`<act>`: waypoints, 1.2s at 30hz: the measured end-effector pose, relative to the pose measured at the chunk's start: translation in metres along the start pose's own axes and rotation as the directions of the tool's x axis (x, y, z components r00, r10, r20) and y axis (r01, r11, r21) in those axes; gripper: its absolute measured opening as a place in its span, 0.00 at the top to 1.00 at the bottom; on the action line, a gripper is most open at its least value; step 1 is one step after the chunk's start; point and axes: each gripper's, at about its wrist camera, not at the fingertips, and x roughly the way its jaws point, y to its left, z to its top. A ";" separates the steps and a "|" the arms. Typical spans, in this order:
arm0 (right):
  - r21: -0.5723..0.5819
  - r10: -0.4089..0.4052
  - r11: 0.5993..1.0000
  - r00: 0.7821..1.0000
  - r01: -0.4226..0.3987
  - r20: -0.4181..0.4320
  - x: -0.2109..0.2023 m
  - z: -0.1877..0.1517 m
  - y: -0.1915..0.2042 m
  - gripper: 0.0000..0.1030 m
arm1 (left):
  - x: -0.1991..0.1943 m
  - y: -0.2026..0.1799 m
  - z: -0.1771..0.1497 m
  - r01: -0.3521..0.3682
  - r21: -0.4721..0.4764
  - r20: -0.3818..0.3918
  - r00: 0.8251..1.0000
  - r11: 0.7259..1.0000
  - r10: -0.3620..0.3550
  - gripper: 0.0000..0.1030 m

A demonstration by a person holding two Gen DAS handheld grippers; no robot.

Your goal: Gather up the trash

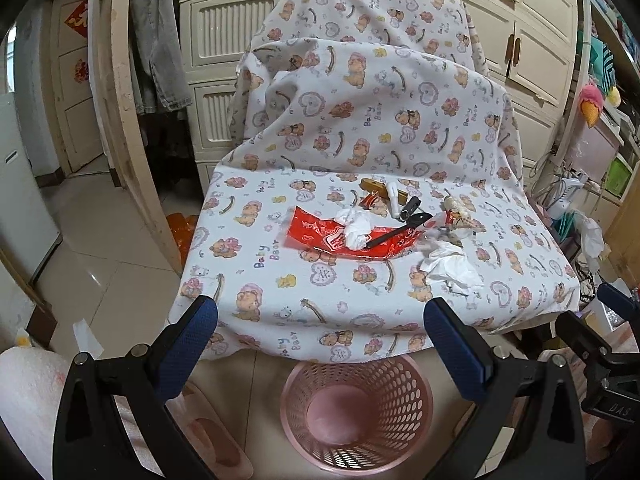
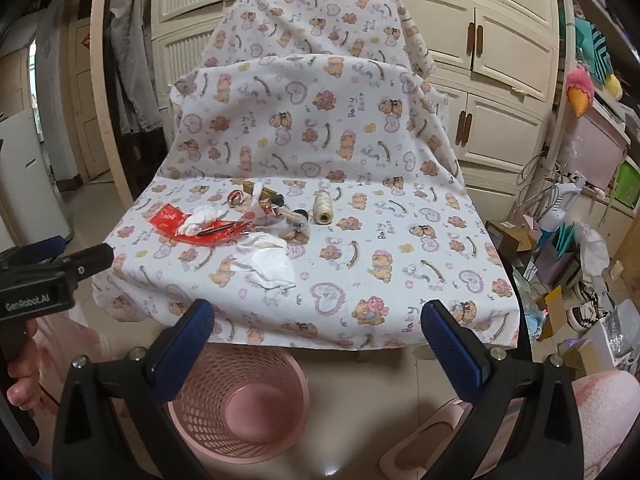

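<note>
Litter [image 1: 362,232] crowds cloth [image 1: 256,264]; pink basket [image 1: 356,412] below open tongs [image 1: 320,344].

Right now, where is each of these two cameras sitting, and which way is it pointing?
Left wrist: on the left gripper, facing the cloth-covered seat and its litter; own open jaws show, the right gripper at its right edge.
Right wrist: on the right gripper, facing the same seat; own open jaws, the left gripper and a hand at left.
Shared: red wrapper, crumpled tissue, pink basket on the floor.

Cream louvred cabinets [image 2: 500,60], glossy tiled floor [image 1: 100,248], bear-print sheet [image 2: 304,128]
</note>
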 end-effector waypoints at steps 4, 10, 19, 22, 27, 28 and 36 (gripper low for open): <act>0.015 -0.003 1.000 1.000 0.003 -0.002 0.001 0.001 -0.004 0.00 | 0.004 0.000 0.001 -0.025 0.001 -0.013 1.000 1.000 0.025 0.01; 0.025 -0.005 1.000 1.000 0.005 -0.005 0.003 0.003 -0.006 0.00 | 0.007 -0.004 0.000 -0.013 0.017 -0.026 1.000 1.000 0.014 0.01; 0.014 -0.017 1.000 1.000 0.017 0.012 -0.001 0.003 -0.005 0.00 | 0.003 -0.001 0.001 -0.014 -0.004 -0.013 1.000 1.000 0.014 0.01; 0.014 -0.017 1.000 1.000 0.017 0.005 0.001 0.003 -0.005 0.00 | 0.001 0.000 0.001 -0.021 -0.005 -0.002 1.000 1.000 0.021 0.01; 0.003 -0.019 1.000 1.000 0.019 0.014 -0.001 0.002 -0.002 0.00 | 0.000 -0.002 -0.001 -0.032 0.009 0.008 0.999 0.999 0.031 0.01; -0.002 -0.023 1.000 1.000 0.023 0.017 -0.001 0.002 -0.001 0.00 | -0.001 -0.002 -0.001 -0.035 0.009 0.012 0.999 0.999 0.035 0.01; -0.013 -0.032 0.999 0.999 0.033 0.022 -0.002 0.001 0.001 0.00 | -0.002 0.006 0.000 -0.057 -0.006 0.032 0.998 0.998 0.057 0.01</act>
